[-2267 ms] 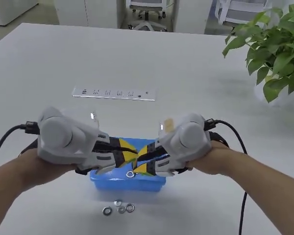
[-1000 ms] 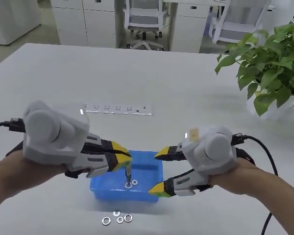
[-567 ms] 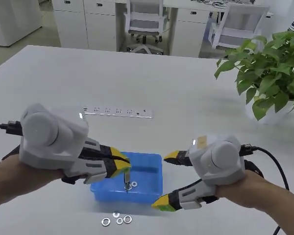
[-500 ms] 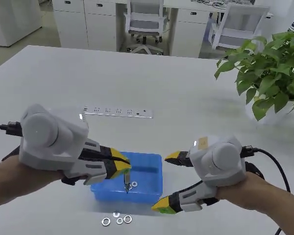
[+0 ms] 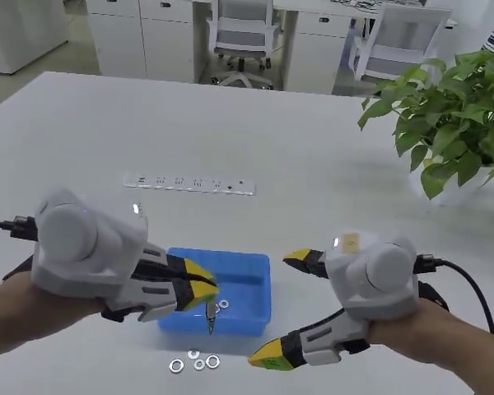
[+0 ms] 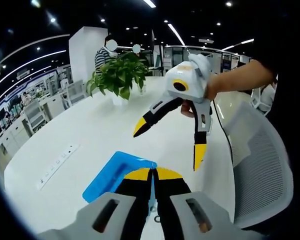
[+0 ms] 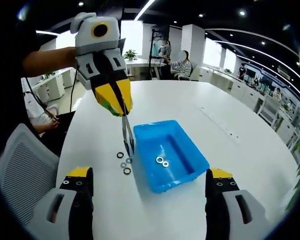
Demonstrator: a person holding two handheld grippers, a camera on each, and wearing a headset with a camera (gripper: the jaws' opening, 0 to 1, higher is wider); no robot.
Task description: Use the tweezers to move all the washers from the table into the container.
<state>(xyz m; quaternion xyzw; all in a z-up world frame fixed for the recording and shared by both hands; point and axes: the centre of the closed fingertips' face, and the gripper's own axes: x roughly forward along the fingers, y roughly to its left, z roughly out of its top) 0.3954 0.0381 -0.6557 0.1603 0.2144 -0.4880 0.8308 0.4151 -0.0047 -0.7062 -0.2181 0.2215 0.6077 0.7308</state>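
My left gripper (image 5: 204, 290) is shut on silver tweezers (image 5: 210, 318) that point down, tips at the front rim of the blue container (image 5: 249, 278). Two washers (image 5: 223, 306) lie inside the container. Several more washers (image 5: 194, 362) sit together on the table just in front of it. In the right gripper view the tweezers (image 7: 127, 134) hang from the left gripper (image 7: 119, 102) with their tips just above the loose washers (image 7: 124, 163), beside the container (image 7: 182, 157). My right gripper (image 5: 281, 309) is open and holds nothing, to the right of the container.
A white power strip (image 5: 189, 182) lies further back on the table. A potted plant (image 5: 449, 115) stands at the far right. Office chairs (image 5: 243, 37) and cabinets are beyond the table's far edge. In the left gripper view the right gripper (image 6: 190, 100) hovers ahead.
The two grippers were close together over the container; the right one has drawn away to the right, open. The tweezers have shifted from over the container's inside toward its front rim.
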